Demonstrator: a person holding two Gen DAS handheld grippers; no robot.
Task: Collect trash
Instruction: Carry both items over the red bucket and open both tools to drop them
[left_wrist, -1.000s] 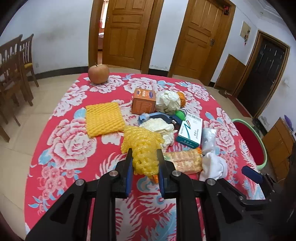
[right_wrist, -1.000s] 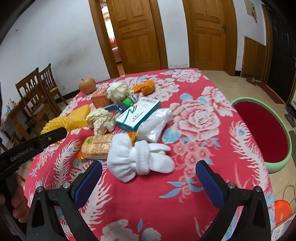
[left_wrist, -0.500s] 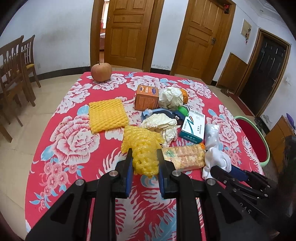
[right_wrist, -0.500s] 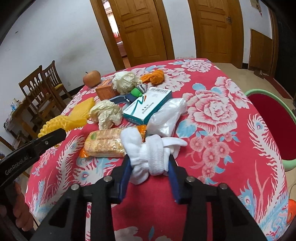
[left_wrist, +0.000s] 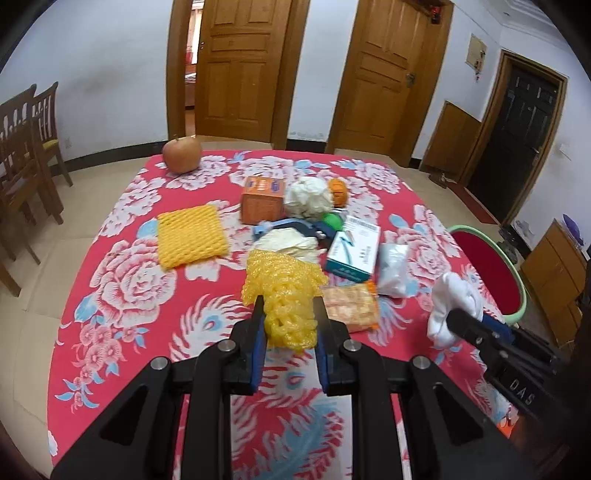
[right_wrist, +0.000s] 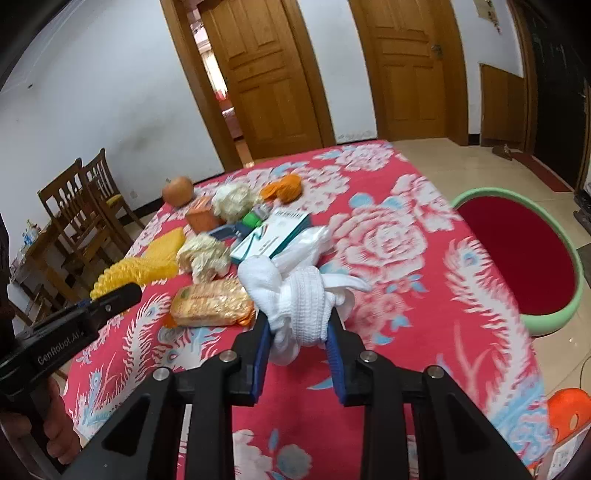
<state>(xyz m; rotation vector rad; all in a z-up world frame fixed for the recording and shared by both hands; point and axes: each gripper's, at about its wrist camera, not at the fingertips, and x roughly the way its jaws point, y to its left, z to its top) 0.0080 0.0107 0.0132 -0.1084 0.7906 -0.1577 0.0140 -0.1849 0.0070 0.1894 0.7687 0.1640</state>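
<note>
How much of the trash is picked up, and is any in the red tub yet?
Nothing shows inside the red tub yet. In hand: the left tool is shut on the yellow foam net, and the right tool is closing on the white sock bundle. Left on the table: the cracker packet, teal box, crumpled paper and more.

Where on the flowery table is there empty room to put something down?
The tablecloth is bare on the left, between the flat yellow foam pad and the edge, and near the apple. In the right wrist view it is bare between the white socks and the green basin. The middle, around the blue-and-white box, is crowded.
</note>
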